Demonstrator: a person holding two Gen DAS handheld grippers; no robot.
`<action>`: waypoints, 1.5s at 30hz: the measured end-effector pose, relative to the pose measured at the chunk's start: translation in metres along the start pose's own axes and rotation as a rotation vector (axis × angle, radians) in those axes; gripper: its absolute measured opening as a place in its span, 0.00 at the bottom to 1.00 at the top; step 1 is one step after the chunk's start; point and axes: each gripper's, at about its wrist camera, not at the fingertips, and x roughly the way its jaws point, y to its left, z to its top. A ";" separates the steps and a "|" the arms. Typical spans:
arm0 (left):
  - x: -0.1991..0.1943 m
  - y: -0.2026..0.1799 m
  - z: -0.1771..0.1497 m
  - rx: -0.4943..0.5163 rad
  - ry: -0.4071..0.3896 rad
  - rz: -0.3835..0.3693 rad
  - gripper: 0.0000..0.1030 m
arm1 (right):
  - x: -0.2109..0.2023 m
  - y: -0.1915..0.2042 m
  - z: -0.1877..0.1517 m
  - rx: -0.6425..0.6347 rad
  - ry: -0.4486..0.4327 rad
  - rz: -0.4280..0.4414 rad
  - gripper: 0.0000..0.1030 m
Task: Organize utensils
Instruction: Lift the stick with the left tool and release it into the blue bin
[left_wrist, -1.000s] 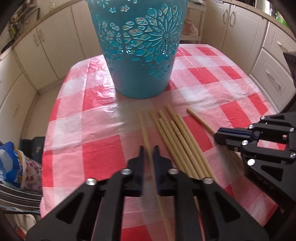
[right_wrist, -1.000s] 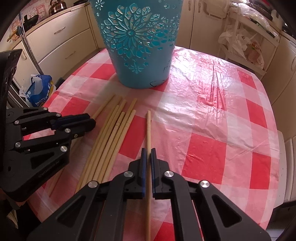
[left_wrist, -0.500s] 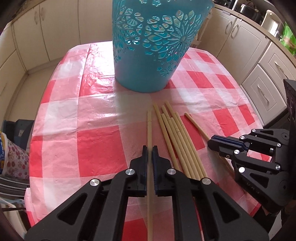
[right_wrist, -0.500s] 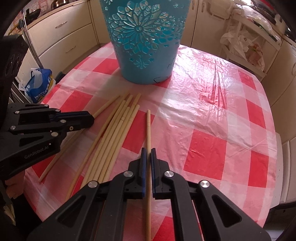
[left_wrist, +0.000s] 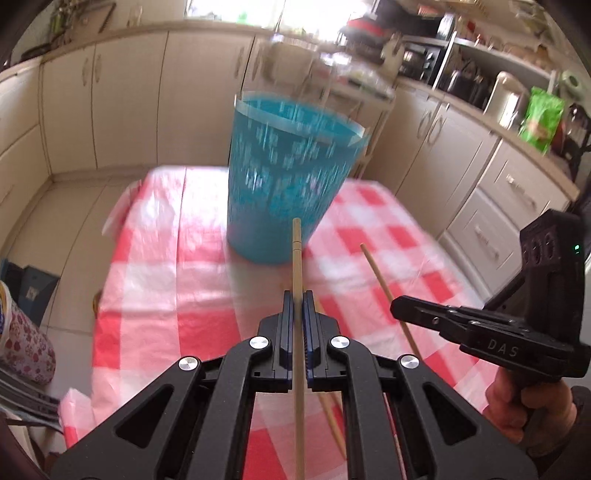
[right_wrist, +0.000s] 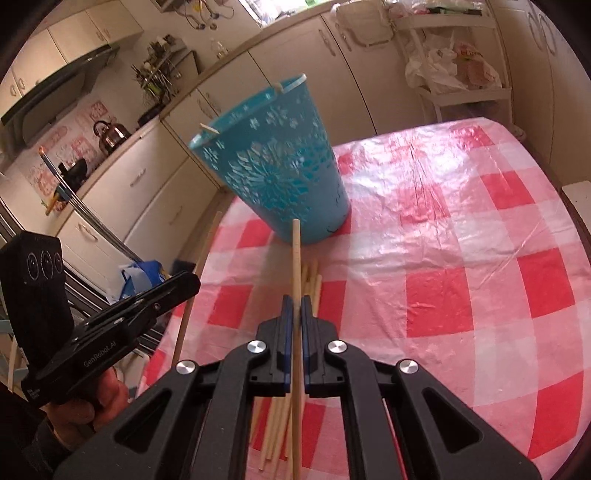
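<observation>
Now each gripper, left (left_wrist: 297, 306) and right (right_wrist: 296, 310), is squeezed tight on one chopstick (left_wrist: 296, 258) up in the air, short of the blue basket (left_wrist: 288, 184) by the table's (right_wrist: 480, 295) far edge, and a long stick could bump its rim and slip.

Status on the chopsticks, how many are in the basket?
Done: two stick tips show at the blue basket rim. In hand: left tongs and right tongs each clamp one chopstick, off the table. Left: the loose chopsticks lying on the checked cloth.
</observation>
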 end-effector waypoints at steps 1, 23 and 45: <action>-0.010 -0.001 0.006 0.000 -0.043 -0.009 0.04 | -0.007 0.004 0.005 -0.004 -0.031 0.010 0.05; -0.041 -0.005 0.173 -0.071 -0.598 -0.046 0.04 | -0.033 0.071 0.171 -0.060 -0.592 0.016 0.05; 0.055 0.016 0.169 -0.100 -0.529 0.073 0.05 | 0.062 0.037 0.174 -0.057 -0.469 -0.109 0.07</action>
